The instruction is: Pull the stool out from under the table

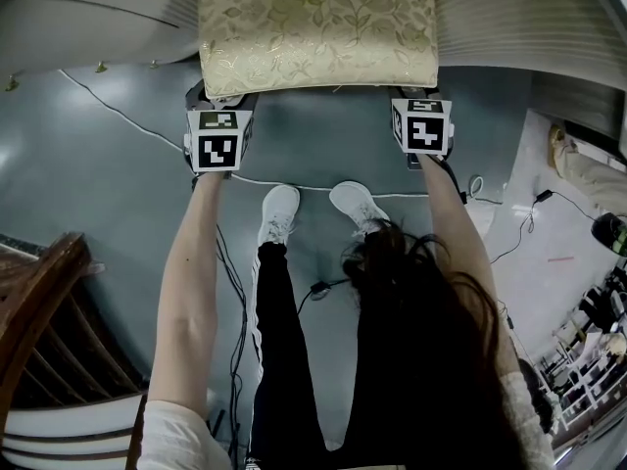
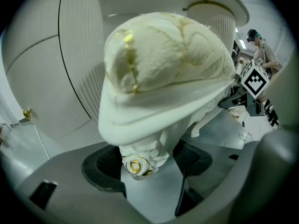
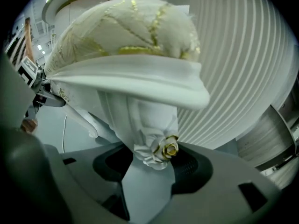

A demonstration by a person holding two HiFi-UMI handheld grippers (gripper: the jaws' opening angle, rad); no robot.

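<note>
The stool, with a gold floral cushion [image 1: 318, 27] on a white frame, stands at the top of the head view, partly under the white table [image 1: 88, 18]. My left gripper [image 1: 220, 101] is at its near left corner and my right gripper [image 1: 421, 101] at its near right corner. In the left gripper view my left gripper [image 2: 147, 160] is shut on a carved white leg with a gold rosette [image 2: 135, 166]. In the right gripper view my right gripper [image 3: 152, 160] has its pads closed against the other leg, beside its rosette [image 3: 169, 149].
The table's fluted pedestal [image 3: 238, 69] stands right behind the stool. My feet in white sneakers [image 1: 279, 213] are just in front of it on the grey floor. A cable [image 1: 147, 130] crosses the floor. A dark wooden chair [image 1: 39, 302] stands at the left.
</note>
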